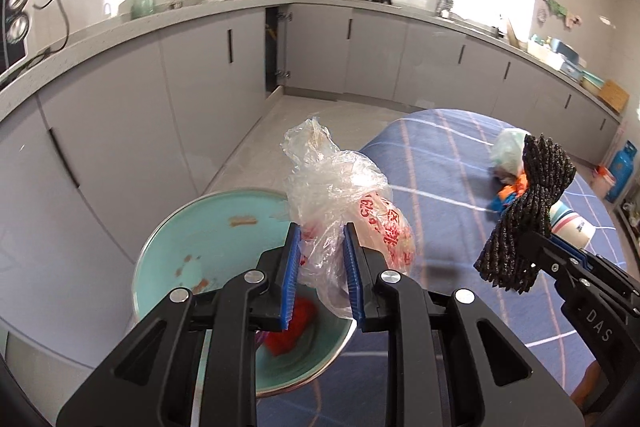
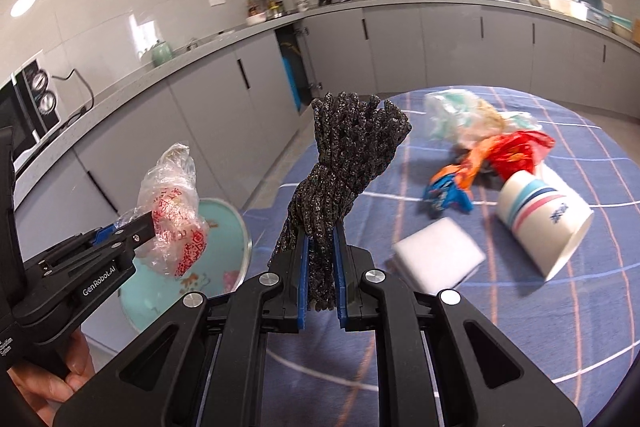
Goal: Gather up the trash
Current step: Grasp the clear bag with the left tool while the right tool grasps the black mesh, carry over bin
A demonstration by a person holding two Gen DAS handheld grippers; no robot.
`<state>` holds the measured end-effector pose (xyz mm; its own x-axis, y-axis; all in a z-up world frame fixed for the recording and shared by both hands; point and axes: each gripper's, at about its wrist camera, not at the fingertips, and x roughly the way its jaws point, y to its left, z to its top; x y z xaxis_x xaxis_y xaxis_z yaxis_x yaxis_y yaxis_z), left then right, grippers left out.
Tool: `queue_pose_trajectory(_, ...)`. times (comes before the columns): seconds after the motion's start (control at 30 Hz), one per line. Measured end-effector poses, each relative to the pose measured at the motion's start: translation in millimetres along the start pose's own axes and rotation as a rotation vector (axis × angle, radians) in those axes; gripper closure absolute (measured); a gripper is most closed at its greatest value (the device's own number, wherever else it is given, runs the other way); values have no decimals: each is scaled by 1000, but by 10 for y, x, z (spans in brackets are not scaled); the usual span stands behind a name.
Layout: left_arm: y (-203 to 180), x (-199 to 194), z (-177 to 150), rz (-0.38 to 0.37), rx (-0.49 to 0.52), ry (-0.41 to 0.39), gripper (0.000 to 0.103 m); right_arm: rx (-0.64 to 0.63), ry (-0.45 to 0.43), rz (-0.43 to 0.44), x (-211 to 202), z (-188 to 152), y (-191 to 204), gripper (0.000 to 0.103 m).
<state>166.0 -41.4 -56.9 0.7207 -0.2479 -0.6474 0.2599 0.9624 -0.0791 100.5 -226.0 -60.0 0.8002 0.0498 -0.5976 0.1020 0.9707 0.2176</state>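
My left gripper (image 1: 321, 247) is shut on a crumpled clear plastic bag with red print (image 1: 340, 199) and holds it over the right side of a teal bin (image 1: 180, 227) that has red trash at its bottom. The bag also shows in the right wrist view (image 2: 172, 207). My right gripper (image 2: 320, 251) is shut on a bunched dark speckled cloth (image 2: 344, 155), held above the table's left part; the cloth also shows in the left wrist view (image 1: 528, 203). On the blue checked tablecloth (image 2: 520, 327) lie a white paper cup (image 2: 540, 215), a white sponge block (image 2: 440, 255) and coloured wrappers (image 2: 480, 159).
The teal bin (image 2: 224, 227) stands off the table's left edge on the floor. Grey kitchen cabinets (image 1: 120, 115) and a counter run along the left and back walls. One cabinet door (image 1: 276, 47) is open. A blue gas cylinder (image 1: 622, 171) stands at the far right.
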Motion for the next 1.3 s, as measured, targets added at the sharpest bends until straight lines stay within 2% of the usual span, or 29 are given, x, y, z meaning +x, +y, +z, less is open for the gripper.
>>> queue_pose_trajectory(0.4, 299, -43, -170, 35, -42, 14, 81, -97, 42, 60, 89, -131, 461, 91)
queue_pose_trajectory(1.03, 858, 49, -348, 126, -129, 61, 81, -186, 95, 112, 387, -180, 890, 91)
queue_pose_trajectory(1.3, 929, 229, -369, 123, -122, 102, 81, -229, 141, 128, 609, -237, 1073, 91)
